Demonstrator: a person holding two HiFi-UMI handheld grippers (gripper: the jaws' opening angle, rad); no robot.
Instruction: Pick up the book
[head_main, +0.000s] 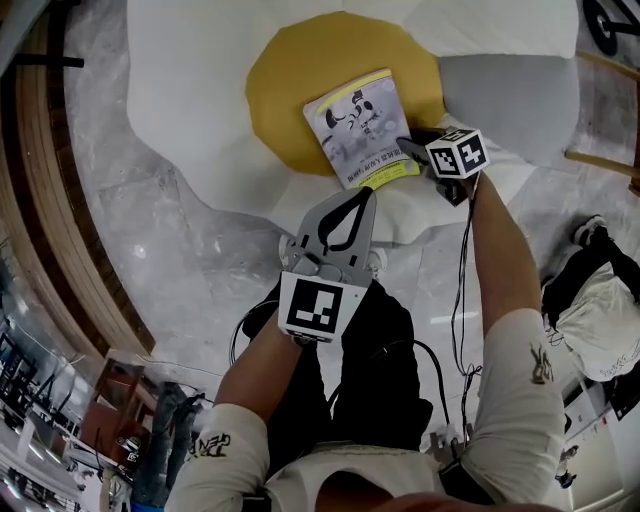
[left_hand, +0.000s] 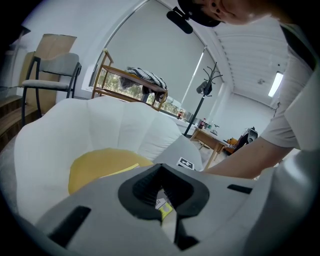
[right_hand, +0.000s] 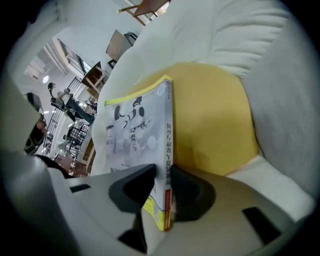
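- The thin paperback book (head_main: 362, 125) has a pale grey cover with black-and-white drawings and a yellow band. It lies flat on the round yellow centre (head_main: 290, 90) of a big white padded cushion (head_main: 190, 100) with a rim shaped like petals.
- The right gripper (head_main: 410, 148) has taken the corner of the book beside the yellow band. In the right gripper view its dark pads meet both faces of the book near the spine, so it grips the book.
- The left gripper (head_main: 366, 195) hangs just in front of the cushion, with its jaws together and nothing in them.
- The hold is on one corner only, so I think the book will sag and turn when it is raised. A slow, straight lift with a firm squeeze seems best.
- The cover looks smooth and may slip. The cushion looks soft and would give under a push.
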